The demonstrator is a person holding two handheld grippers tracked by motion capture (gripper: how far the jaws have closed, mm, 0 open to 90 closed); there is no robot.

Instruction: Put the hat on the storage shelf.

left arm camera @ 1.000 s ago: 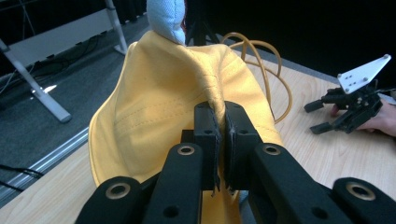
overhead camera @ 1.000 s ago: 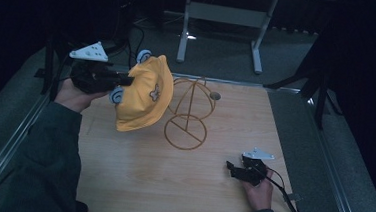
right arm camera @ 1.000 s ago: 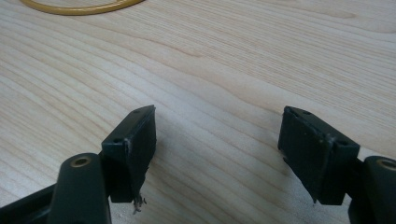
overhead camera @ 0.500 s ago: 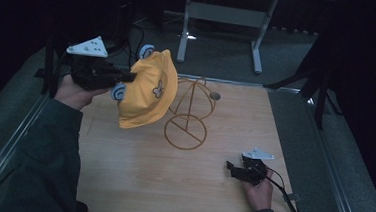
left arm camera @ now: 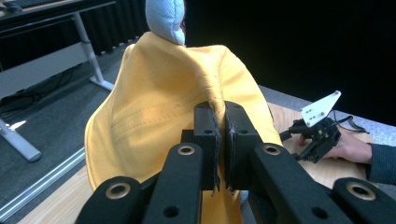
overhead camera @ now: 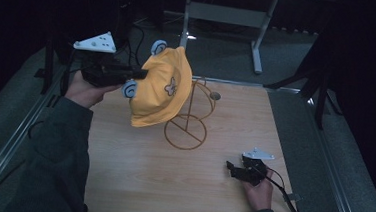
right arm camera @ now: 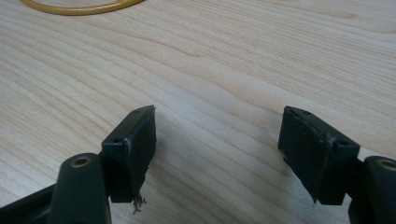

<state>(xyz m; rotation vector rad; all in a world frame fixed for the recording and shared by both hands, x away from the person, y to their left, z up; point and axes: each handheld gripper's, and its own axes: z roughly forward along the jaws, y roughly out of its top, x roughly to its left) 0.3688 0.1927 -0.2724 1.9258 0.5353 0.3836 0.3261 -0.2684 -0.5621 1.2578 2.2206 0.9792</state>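
A yellow cap [overhead camera: 159,91] with pale blue ears hangs in the air over the table's far left, beside a gold wire stand [overhead camera: 187,128]. My left gripper [overhead camera: 137,74] is shut on a fold of the cap's fabric [left arm camera: 187,93], its jaws pinched together [left arm camera: 221,135]. The stand's round base [right arm camera: 79,7] rests on the wooden table [overhead camera: 135,182]. My right gripper [overhead camera: 231,168] lies low near the table's front right, open, with bare wood between its jaws [right arm camera: 217,140]. It also shows beyond the cap in the left gripper view [left arm camera: 286,136].
A small round hole or grommet [overhead camera: 215,95] sits in the table near its far edge. Metal rails [overhead camera: 18,139] run along the table's sides. A grey desk frame [overhead camera: 227,13] stands on the floor behind.
My left gripper has lifted the cap a little higher and turned it, so the cap hangs more upright beside the stand. My right gripper has stayed still.
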